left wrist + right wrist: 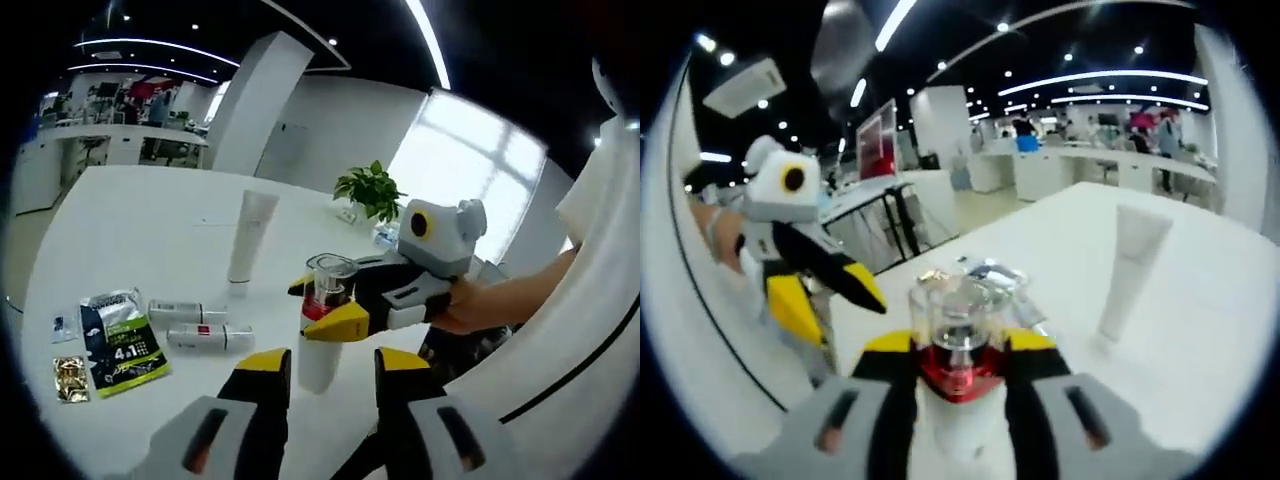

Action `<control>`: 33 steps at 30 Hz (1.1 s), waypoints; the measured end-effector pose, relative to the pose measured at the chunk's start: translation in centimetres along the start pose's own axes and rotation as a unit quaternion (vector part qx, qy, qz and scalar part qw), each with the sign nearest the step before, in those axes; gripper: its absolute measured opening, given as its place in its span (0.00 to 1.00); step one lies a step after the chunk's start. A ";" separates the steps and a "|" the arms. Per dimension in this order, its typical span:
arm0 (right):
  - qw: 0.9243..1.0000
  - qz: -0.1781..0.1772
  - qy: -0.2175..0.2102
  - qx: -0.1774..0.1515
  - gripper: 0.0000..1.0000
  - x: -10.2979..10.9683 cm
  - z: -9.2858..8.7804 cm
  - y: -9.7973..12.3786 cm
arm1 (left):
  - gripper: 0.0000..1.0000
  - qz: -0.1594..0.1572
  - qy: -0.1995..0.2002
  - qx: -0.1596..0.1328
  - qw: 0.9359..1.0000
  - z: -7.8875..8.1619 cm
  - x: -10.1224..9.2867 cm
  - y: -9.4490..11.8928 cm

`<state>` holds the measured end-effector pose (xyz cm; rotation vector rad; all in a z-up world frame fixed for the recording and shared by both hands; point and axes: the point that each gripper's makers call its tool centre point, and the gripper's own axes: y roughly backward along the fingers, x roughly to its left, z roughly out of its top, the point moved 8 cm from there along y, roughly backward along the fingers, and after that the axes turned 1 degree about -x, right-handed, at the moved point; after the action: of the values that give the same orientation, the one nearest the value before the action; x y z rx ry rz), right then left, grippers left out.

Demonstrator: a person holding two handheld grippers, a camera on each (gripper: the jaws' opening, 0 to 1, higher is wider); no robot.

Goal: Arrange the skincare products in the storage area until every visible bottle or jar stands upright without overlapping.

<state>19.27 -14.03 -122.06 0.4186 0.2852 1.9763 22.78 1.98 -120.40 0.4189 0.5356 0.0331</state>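
Observation:
A white bottle (319, 362) with a clear cap and a red collar stands upright on the white table (150, 220). My right gripper (318, 305) reaches in from the right and is shut on its neck. In the right gripper view the same bottle (956, 365) sits between that gripper's (960, 350) yellow-tipped jaws. My left gripper (330, 362) is open, its tips on either side of the bottle's lower body and just short of it. It appears at the left as the left gripper (835, 300). A tall white tube (250, 235) stands on its cap farther back, also seen as the tube (1130, 265).
Two small white tubes (188, 313) (208, 338) lie flat at the left. Beside them lie a green and black sachet (122, 342), a gold sachet (70, 379) and a small blue one (62, 325). A potted plant (370, 190) stands at the table's far edge.

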 end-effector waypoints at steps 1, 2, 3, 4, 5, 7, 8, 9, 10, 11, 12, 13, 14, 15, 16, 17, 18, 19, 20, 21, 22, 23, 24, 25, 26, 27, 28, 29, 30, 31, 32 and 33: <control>1.000 0.001 0.005 -0.002 0.30 0.0 0.0 -0.1 | 0.34 0.001 0.003 -0.003 1.000 0.1 0.0 0.1; 1.000 0.001 0.010 -0.002 0.30 -0.1 -0.1 -0.3 | 0.33 0.000 0.005 -0.004 1.000 0.1 0.0 0.1; 1.000 0.001 0.014 -0.004 0.30 -0.1 -0.1 -0.4 | 0.33 0.000 0.005 -0.004 1.000 0.1 0.0 0.1; 1.000 0.000 0.017 -0.004 0.30 -0.1 -0.2 -0.4 | 0.33 0.000 0.005 -0.003 1.000 0.1 0.0 0.1; 1.000 -0.002 0.021 -0.005 0.30 -0.1 -0.3 -0.6 | 0.33 0.001 0.003 0.001 1.000 0.1 0.0 0.2; 1.000 -0.004 0.027 -0.009 0.30 0.0 -0.4 -0.7 | 0.33 0.004 0.002 0.004 1.000 0.0 0.2 0.3; 1.000 -0.005 0.029 -0.010 0.30 0.0 -0.6 -0.8 | 0.33 0.005 0.004 0.003 1.000 0.0 0.2 0.4; 0.999 -0.004 0.035 -0.014 0.30 0.1 -0.7 -0.8 | 0.33 0.005 0.005 0.003 1.000 0.0 0.2 0.4; 0.999 -0.004 0.039 -0.017 0.30 0.2 -0.7 -0.8 | 0.33 0.006 0.005 0.004 1.000 0.0 0.2 0.4; 0.999 -0.005 0.043 -0.021 0.30 0.2 -0.8 -0.8 | 0.33 0.007 0.006 0.004 1.000 0.0 0.2 0.4; 0.999 -0.005 0.045 -0.023 0.30 0.3 -0.9 -0.8 | 0.33 0.007 0.005 0.005 1.000 0.0 0.1 0.4; 0.999 -0.006 0.047 -0.024 0.30 0.4 -1.1 -0.8 | 0.33 0.007 0.005 0.006 1.000 0.0 0.1 0.4; 0.998 -0.006 0.050 -0.026 0.30 0.4 -1.2 -0.8 | 0.33 0.006 0.004 0.008 1.000 0.0 0.0 0.3; 0.998 -0.007 0.052 -0.026 0.30 0.4 -1.3 -0.8 | 0.33 0.006 0.004 0.009 1.000 0.0 0.0 0.2; 0.998 -0.008 0.055 -0.026 0.30 0.4 -1.4 -0.9 | 0.33 0.005 0.003 0.011 1.000 -0.1 0.0 0.2; 0.998 -0.008 0.058 -0.025 0.30 0.5 -1.5 -0.9 | 0.33 0.006 0.003 0.012 1.000 -0.1 -0.1 0.1; 0.998 -0.008 0.059 -0.025 0.30 0.5 -1.6 -1.0 | 0.33 0.005 0.002 0.012 1.000 0.0 -0.1 0.1; 0.998 -0.006 0.061 -0.025 0.30 0.5 -1.7 -1.0 | 0.32 0.005 0.002 0.013 1.000 0.0 -0.1 0.1; 0.998 -0.005 0.061 -0.025 0.30 0.4 -1.7 -1.0 | 0.32 0.005 0.003 0.013 1.000 0.0 -0.1 0.0; 0.998 -0.003 0.064 -0.025 0.30 0.5 -1.8 -1.1 | 0.32 0.006 0.003 0.014 1.000 0.0 -0.2 0.0; 0.997 -0.001 0.068 -0.026 0.30 0.5 -1.8 -1.1 | 0.32 0.006 0.002 0.014 1.000 0.0 -0.2 -0.1; 0.997 -0.002 0.069 -0.025 0.30 0.4 -1.9 -1.1 | 0.32 0.006 0.002 0.014 1.000 0.0 -0.2 -0.1; 0.997 -0.002 0.070 -0.026 0.30 0.4 -1.9 -1.1 | 0.32 0.005 0.003 0.016 1.000 0.0 -0.3 -0.1; 0.997 -0.001 0.073 -0.027 0.30 0.4 -1.9 -1.1 | 0.32 0.004 0.003 0.017 1.000 0.0 -0.3 -0.2; 0.997 -0.002 0.076 -0.028 0.30 0.3 -2.0 -1.2 | 0.32 0.004 0.001 0.020 1.000 -0.1 -0.3 -0.2; 0.997 -0.002 0.078 -0.028 0.30 0.3 -2.0 -1.2 | 0.32 0.005 0.000 0.021 1.000 -0.2 -0.3 -0.2; 0.997 -0.002 0.078 -0.029 0.30 0.3 -2.0 -1.3 | 0.32 0.005 -0.001 0.023 1.000 -0.2 -0.3 -0.2; 0.997 -0.001 0.077 -0.028 0.30 0.2 -2.0 -1.4 | 0.32 0.006 -0.001 0.025 1.000 -0.3 -0.3 -0.2; 0.997 0.000 0.077 -0.027 0.30 0.2 -2.1 -1.4 | 0.32 0.007 0.000 0.025 1.000 -0.3 -0.2 -0.2; 0.997 0.001 0.079 -0.027 0.30 0.2 -2.1 -1.5 | 0.32 0.008 0.000 0.025 1.000 -0.3 -0.2 -0.2; 0.996 0.003 0.085 -0.026 0.30 0.3 -2.1 -1.5 | 0.31 0.010 0.002 0.025 1.000 -0.3 -0.2 -0.2; 0.996 0.003 0.087 -0.026 0.30 0.3 -2.2 -1.5 | 0.31 0.010 0.003 0.025 1.000 -0.2 -0.1 -0.2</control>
<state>19.53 -13.15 -124.56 0.2152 0.3416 2.0252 22.52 1.91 -120.59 0.4728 0.5392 0.0411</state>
